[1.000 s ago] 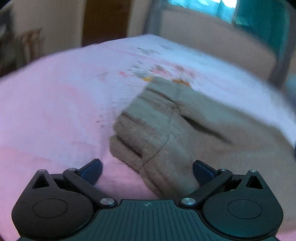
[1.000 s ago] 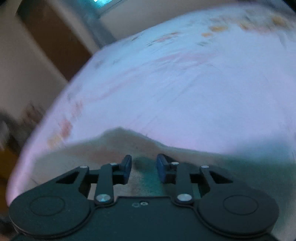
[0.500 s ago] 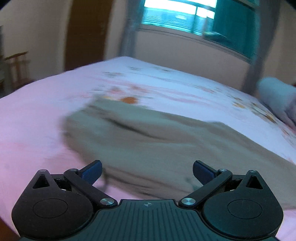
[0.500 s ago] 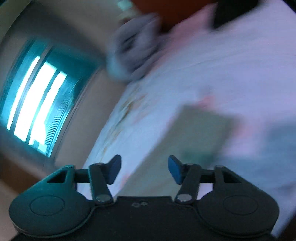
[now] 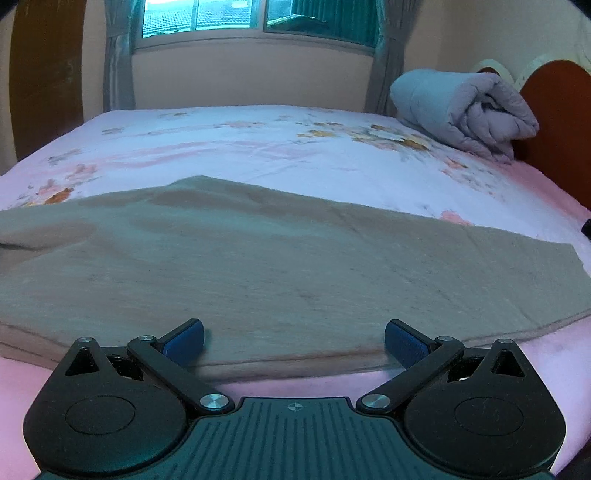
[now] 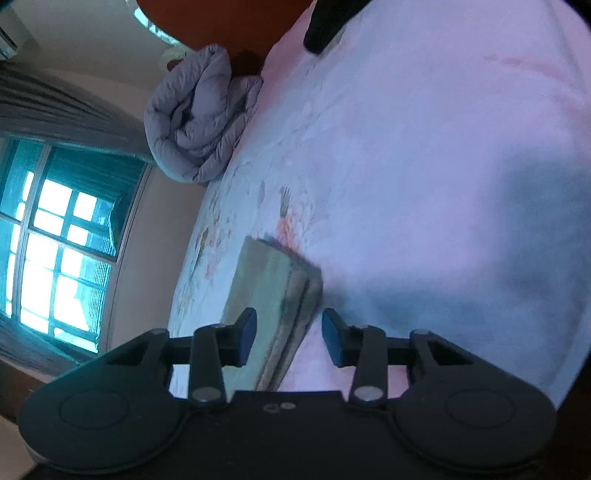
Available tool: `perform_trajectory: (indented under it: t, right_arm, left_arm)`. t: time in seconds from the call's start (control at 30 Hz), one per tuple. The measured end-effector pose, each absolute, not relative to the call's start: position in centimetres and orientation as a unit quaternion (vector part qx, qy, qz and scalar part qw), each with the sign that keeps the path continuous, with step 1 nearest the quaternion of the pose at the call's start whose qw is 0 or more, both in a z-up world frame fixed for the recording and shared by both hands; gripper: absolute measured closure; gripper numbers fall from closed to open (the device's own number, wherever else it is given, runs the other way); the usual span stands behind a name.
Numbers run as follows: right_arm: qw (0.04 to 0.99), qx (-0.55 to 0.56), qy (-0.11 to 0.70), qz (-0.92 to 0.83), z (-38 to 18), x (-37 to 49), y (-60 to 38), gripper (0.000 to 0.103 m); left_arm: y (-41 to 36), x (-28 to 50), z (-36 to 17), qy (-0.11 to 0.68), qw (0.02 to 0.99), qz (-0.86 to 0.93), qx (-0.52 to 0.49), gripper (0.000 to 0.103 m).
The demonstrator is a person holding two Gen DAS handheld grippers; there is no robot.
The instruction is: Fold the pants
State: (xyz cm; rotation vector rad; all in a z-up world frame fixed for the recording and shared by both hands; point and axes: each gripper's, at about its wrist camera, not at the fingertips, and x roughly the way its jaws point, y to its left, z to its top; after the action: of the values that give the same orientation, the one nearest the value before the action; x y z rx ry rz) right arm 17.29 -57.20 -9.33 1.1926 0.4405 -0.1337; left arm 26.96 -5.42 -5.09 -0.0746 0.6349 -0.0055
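Tan pants (image 5: pixel 258 266) lie flat across the near part of the bed, doubled over lengthwise, with layered edges along the near side. My left gripper (image 5: pixel 294 339) is wide open and empty, low at the pants' near edge. In the right wrist view, rolled sideways, the end of the pants (image 6: pixel 275 295) shows stacked layers. My right gripper (image 6: pixel 289 334) is open, with one finger on each side of that layered edge, not closed on it.
The bed has a pink and white floral sheet (image 5: pixel 295 147). A rolled grey quilt (image 5: pixel 461 110) lies at the far right by the red-brown headboard (image 5: pixel 554 122). A window (image 5: pixel 229 18) with curtains stands behind the bed. A dark object (image 6: pixel 328 22) lies on the bed.
My right gripper let go of the pants, opened and rolled sideways toward the pants' end. My left gripper, still open, swung from the waistband end to the long near edge.
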Motion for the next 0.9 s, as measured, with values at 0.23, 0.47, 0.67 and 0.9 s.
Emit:
perform_trajectory:
  t: [0.23,0.47,0.67,0.9]
  right_arm:
    - [0.811,0.547,0.200,-0.056,-10.0,17.2,-56.2,0.096]
    - [0.817,0.541,0.193,-0.045,-9.9,16.6,-56.4,0.092]
    - [0.818,0.542,0.189,-0.049,-9.9,16.7,-56.5,0.090]
    - [0.801,0.569,0.172,-0.063,-10.0,15.7,-57.1,0.090]
  left_arm:
    - [-10.3,28.5,-5.4,0.312,0.949,-0.014,-0.041,0.000]
    - [-17.9,30.0,-5.9,0.332,0.942,-0.045,0.005,0.000]
    - [-20.4,29.7,-7.0,0.343,0.937,-0.070,0.021,0.000]
    - [-20.1,29.7,-6.9,0.341,0.937,-0.072,0.019,0.000]
